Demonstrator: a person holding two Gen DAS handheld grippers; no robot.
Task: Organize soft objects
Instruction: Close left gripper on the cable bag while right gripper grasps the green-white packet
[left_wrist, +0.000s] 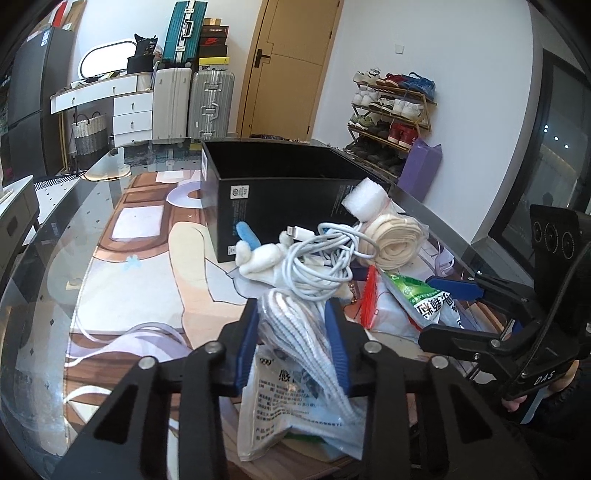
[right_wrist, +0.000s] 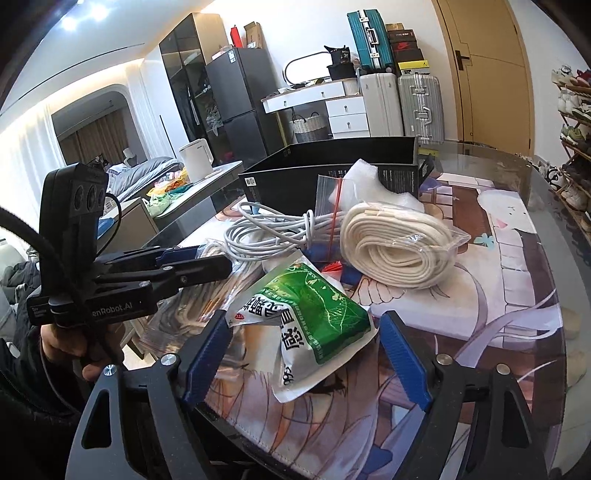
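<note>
My left gripper (left_wrist: 292, 347) is shut on a clear bag of white fuzzy cord (left_wrist: 295, 325), both blue pads against its sides. Under that bag lies a white medicine packet (left_wrist: 280, 402). My right gripper (right_wrist: 306, 358) stands open around a green and white medicine packet (right_wrist: 317, 317), its pads apart from it. Behind them lie a coiled white cable (right_wrist: 269, 229), a cream rope coil in a clear bag (right_wrist: 399, 251), white foam (right_wrist: 364, 181) and a white and blue plush toy (left_wrist: 255, 251). An open black box (left_wrist: 280, 173) stands at the back.
Everything rests on a printed mat (right_wrist: 498, 280) over a round glass table (left_wrist: 74, 206). A zip bag with a red strip (left_wrist: 369, 299) lies in the pile. Suitcases (left_wrist: 210, 103) and a shoe rack (left_wrist: 391, 118) stand by the far wall. A white kettle (right_wrist: 195, 157) sits on a side counter.
</note>
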